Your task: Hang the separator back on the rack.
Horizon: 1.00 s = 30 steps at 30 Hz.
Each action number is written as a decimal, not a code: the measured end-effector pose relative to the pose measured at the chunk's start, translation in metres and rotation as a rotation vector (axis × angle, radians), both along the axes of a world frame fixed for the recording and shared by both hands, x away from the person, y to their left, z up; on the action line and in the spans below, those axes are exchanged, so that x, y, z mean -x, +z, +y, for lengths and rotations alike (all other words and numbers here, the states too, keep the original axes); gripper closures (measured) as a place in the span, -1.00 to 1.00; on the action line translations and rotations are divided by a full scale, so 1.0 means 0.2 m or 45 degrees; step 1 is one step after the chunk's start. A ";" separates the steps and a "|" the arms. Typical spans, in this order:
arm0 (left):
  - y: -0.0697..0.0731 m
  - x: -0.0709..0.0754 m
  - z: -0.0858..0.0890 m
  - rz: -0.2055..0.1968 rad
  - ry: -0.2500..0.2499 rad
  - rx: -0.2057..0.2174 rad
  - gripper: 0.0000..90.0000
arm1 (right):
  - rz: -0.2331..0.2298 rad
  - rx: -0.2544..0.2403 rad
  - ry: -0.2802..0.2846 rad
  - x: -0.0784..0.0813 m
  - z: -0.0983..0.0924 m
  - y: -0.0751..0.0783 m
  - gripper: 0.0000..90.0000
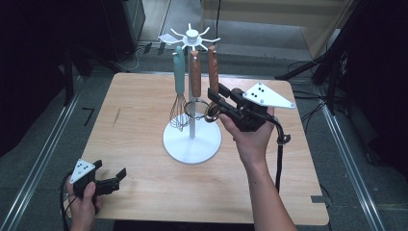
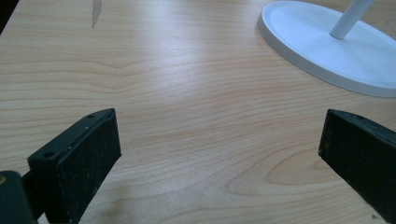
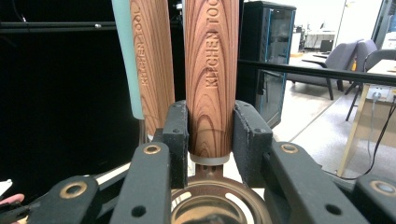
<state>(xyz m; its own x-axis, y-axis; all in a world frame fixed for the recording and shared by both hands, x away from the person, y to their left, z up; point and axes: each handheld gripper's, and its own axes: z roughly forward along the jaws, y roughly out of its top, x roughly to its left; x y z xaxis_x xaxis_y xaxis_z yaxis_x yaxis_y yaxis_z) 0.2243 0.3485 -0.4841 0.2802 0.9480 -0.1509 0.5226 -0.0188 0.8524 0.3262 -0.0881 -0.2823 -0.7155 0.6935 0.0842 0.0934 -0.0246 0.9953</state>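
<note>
Nearest you, at the front left corner of the table (image 1: pixel 144 192), your left gripper (image 1: pixel 109 182) rests low over the wood with its jaws wide apart and nothing between them; in the left gripper view its pads (image 2: pixel 88 163) frame bare tabletop, and the white base (image 2: pixel 327 51) of the rack lies ahead and to the right. Farther in, your right hand (image 1: pixel 250 139) holds the right gripper (image 1: pixel 215 101) up off the table, pointing left toward the rack (image 1: pixel 192 86). In the right gripper view its jaws are clamped on the lower end of a wooden handle (image 3: pixel 211 79) stamped "KITCHEN TOOL", one pad on each side of it, just above the metal collar and the brown perforated head (image 3: pixel 219 205) below. That tool (image 1: pixel 212 77) hangs upright from the right side of the rack's spoked top (image 1: pixel 192 34), in the middle of the table. Just beside it hangs a second wooden-handled tool (image 1: pixel 195 77), and left of that a whisk (image 1: pixel 179 96) with a pale teal handle, its wires down near the base. Behind the table the floor carries cables and dark stands.
</note>
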 end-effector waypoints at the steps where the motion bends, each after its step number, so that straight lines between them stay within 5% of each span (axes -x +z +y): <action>1: 0.00 0.00 0.00 -0.001 0.000 0.000 -1.00 | -0.001 -0.002 -0.004 0.00 0.00 0.00 0.56; 15: 0.00 0.00 0.00 0.001 0.003 -0.003 -1.00 | -0.010 -0.014 -0.043 0.03 -0.05 -0.04 0.07; 19: 0.00 0.00 0.00 -0.002 0.004 -0.005 -1.00 | 0.021 -0.033 -0.045 0.03 -0.06 -0.07 0.00; 30: 0.00 0.00 0.00 0.001 -0.002 -0.012 -1.00 | 0.073 0.004 -0.065 0.06 -0.08 -0.15 -0.58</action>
<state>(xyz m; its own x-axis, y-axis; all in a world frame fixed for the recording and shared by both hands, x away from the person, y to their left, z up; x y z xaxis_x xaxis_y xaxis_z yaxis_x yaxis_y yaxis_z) 0.2241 0.3476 -0.4840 0.2816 0.9490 -0.1421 0.5230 -0.0277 0.8519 0.3151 -0.1043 -0.3133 -0.6731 0.7294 0.1219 0.1487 -0.0279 0.9885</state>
